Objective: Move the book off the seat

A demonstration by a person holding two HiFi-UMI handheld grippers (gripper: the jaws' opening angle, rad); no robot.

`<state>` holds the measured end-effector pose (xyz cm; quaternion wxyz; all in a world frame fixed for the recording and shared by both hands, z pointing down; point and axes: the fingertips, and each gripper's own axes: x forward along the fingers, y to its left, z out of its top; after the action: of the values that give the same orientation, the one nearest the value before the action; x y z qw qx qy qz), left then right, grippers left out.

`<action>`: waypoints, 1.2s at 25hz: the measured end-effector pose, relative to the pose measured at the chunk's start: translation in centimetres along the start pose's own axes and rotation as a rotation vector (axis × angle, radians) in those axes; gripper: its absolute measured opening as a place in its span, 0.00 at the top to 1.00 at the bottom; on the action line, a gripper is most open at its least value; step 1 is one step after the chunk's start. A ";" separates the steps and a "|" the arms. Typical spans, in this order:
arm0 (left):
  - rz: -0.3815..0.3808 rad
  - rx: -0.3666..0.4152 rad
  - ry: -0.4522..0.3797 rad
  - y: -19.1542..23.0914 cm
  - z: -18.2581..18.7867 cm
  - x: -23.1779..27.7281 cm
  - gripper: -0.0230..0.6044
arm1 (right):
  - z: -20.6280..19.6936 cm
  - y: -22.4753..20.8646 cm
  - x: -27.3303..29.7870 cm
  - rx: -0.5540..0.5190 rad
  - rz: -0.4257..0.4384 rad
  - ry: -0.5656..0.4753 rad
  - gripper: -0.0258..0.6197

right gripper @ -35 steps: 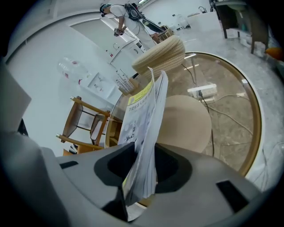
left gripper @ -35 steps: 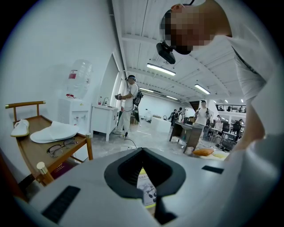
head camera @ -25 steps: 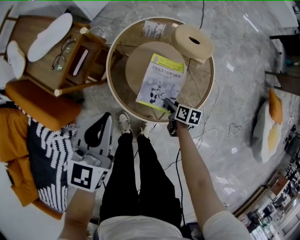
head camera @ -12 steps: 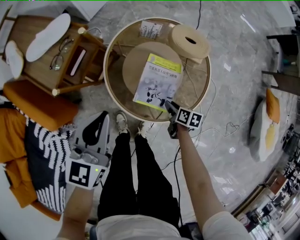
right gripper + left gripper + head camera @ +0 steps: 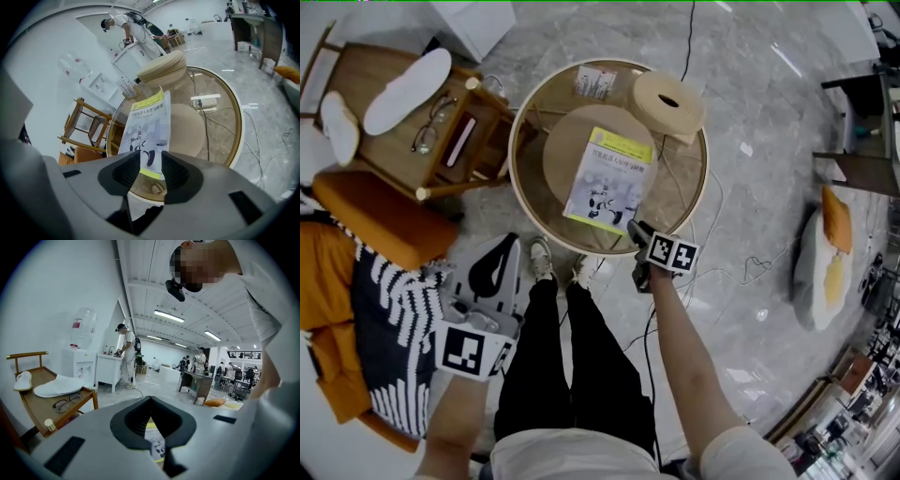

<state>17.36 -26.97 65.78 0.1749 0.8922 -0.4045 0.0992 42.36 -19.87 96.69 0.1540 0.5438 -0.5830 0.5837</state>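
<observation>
My right gripper (image 5: 634, 229) is clamped on the near bottom corner of the book (image 5: 609, 180); in the right gripper view the two dark pads (image 5: 175, 168) press its lower edge from either side, and the cover slopes up and away from the jaws. The book sits over the round beige seat (image 5: 567, 141), inside the wooden rim of the round table (image 5: 515, 155). I can't tell whether its far end touches the seat. A thick beige ring (image 5: 667, 101) rests at the far right of the table, well apart from the book. My left gripper (image 5: 512, 246) hangs low beside my left leg, near the table's edge, with its jaws together and nothing between them (the left gripper view shows only a sliver of the book past them). Off to my left stands a wooden chair (image 5: 366, 155) with white slippers (image 5: 405, 80) and glasses (image 5: 431, 131) on it.
</observation>
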 end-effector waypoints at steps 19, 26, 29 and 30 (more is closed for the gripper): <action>-0.021 0.049 -0.078 -2.7 8.6 -3.4 0.94 | 5.4 8.7 -9.0 -0.134 0.058 -0.093 0.92; -0.021 0.096 -0.156 -3.2 14.4 -4.8 0.94 | 9.0 13.5 -14.6 -0.302 0.086 -0.159 0.92; -0.022 0.106 -0.187 -3.8 16.8 -5.7 0.94 | 10.2 14.9 -17.4 -0.329 0.090 -0.198 0.93; -0.023 0.108 -0.198 -4.0 17.5 -6.1 0.94 | 10.6 15.4 -18.3 -0.341 0.089 -0.209 0.93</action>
<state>17.05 -27.24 46.79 0.0870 0.9102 -0.4037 0.0303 41.30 -24.75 71.00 0.1567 0.5411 -0.7097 0.4232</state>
